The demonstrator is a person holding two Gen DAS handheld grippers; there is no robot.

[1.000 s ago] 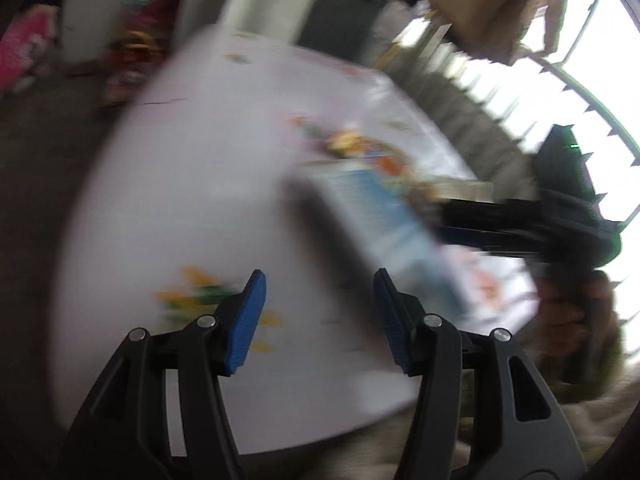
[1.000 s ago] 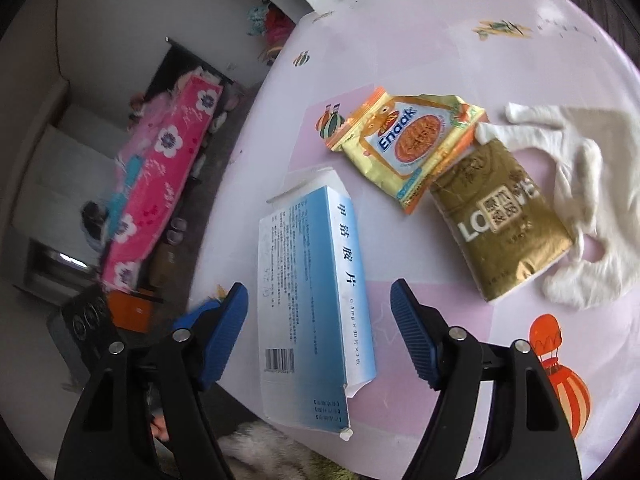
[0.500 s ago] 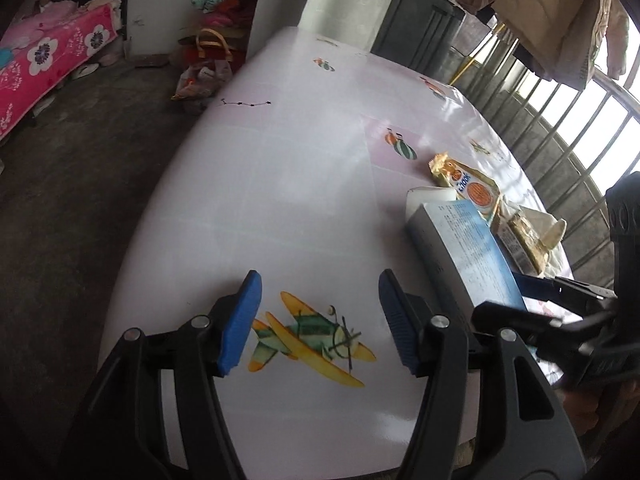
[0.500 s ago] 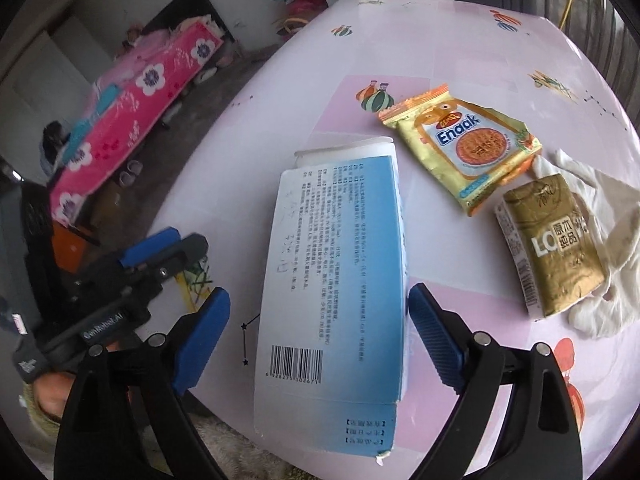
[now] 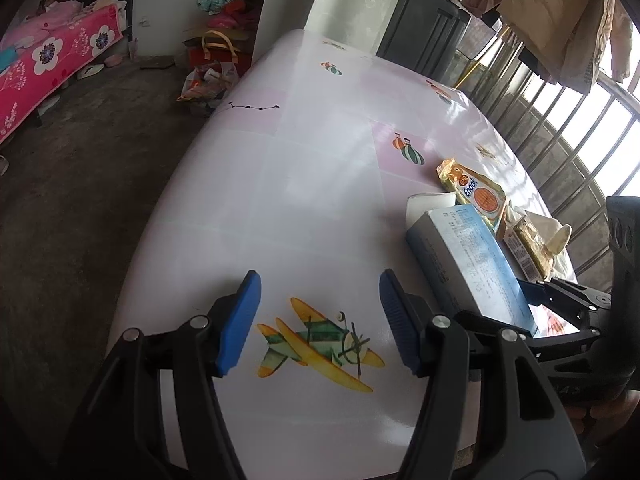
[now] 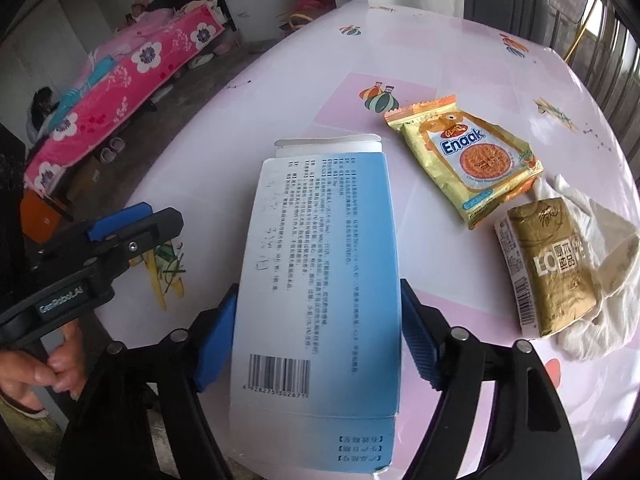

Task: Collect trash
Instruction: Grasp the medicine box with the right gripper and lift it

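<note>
Blue pads of my right gripper now stand on both long sides of the blue and white box; its jaws have just been closing and the pads touch the box edges, so I read it as gripped, at a rather wide opening. The box lies flat near the table edge closest to me, its far flap open; I see a barcode and small printed text that I cannot read. Beyond the box to the right lies a yellow packet marked "Enaak"; just past it a gold sachet with "LO" rests on a white cloth. My left gripper, left of the box, is about half open and holds nothing; under it is a printed airplane. Half a second ago the right pads stood clear of the box.
</note>
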